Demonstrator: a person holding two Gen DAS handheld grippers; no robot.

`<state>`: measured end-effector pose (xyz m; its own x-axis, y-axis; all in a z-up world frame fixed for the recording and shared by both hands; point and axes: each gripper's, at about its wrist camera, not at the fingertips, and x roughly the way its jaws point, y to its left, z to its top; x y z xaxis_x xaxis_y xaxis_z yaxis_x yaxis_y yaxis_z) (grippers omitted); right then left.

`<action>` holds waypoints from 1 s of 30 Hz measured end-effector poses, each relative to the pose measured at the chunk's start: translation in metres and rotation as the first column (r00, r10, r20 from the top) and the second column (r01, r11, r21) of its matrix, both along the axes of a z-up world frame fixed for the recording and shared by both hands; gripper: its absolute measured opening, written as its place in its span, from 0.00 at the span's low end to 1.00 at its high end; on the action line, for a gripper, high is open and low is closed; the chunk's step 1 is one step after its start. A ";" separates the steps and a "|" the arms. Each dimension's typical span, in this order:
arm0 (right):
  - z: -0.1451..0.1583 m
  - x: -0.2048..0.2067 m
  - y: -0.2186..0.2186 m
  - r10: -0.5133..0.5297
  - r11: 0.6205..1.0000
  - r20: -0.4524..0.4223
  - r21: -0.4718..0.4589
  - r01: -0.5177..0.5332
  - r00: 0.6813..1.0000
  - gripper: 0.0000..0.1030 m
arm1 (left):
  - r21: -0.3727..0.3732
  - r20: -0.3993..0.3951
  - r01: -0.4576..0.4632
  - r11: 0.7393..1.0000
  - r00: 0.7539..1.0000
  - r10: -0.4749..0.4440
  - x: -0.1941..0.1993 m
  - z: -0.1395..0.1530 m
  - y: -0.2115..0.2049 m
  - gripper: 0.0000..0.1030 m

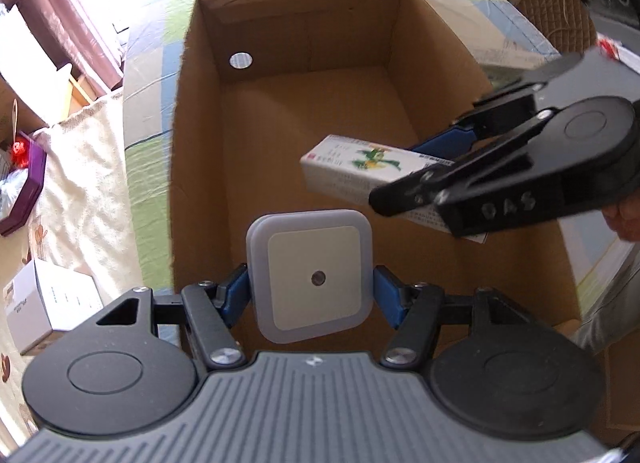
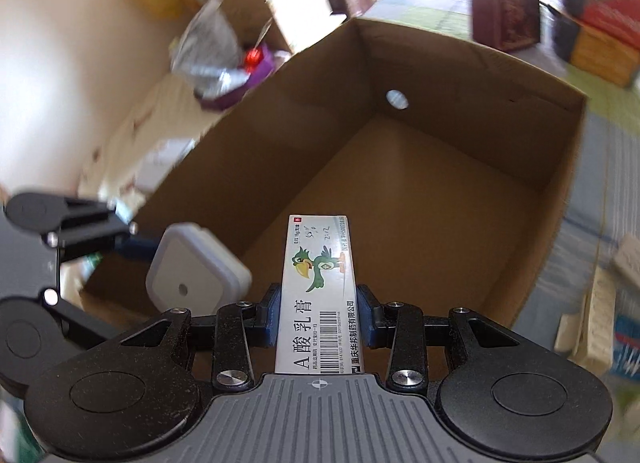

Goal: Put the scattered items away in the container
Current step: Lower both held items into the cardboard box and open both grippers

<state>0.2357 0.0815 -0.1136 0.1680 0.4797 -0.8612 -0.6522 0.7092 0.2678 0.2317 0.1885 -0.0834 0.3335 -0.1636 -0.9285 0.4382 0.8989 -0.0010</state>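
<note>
both of your loads are already over the open cardboard box (image 1: 304,111), so the coming move turns on height and on keeping the two apart, not on reach. your left gripper (image 1: 312,291) has its fingers (image 1: 236,295) clamped on the two side edges of the square night light (image 1: 310,275), its flat face turned up toward the camera, hanging just inside the near wall of the box. your right gripper (image 2: 318,313) has its fingers (image 2: 272,315) closed on the long sides of the ointment carton (image 2: 320,291), gripping it near the back end so that most of its length sticks out forward.

seen from the left wrist, that carton's long axis runs across the box from the right wall toward the middle, with its free end just beyond and to the right of the night light. the two do not touch, but they are near. the box floor looks bare under both, with nothing in the way.

my reading: either item can go down where it is. the left one is nearer the front wall, so lower it straight; take the carton further back before you let go, so that its free end does not swing onto the night light.
</note>
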 end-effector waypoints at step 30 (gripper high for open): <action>-0.029 0.001 0.008 0.418 0.900 0.005 -0.141 -0.413 0.908 0.40 | 0.306 0.153 0.272 0.913 0.932 -0.329 -0.023 -0.034 -0.027 0.63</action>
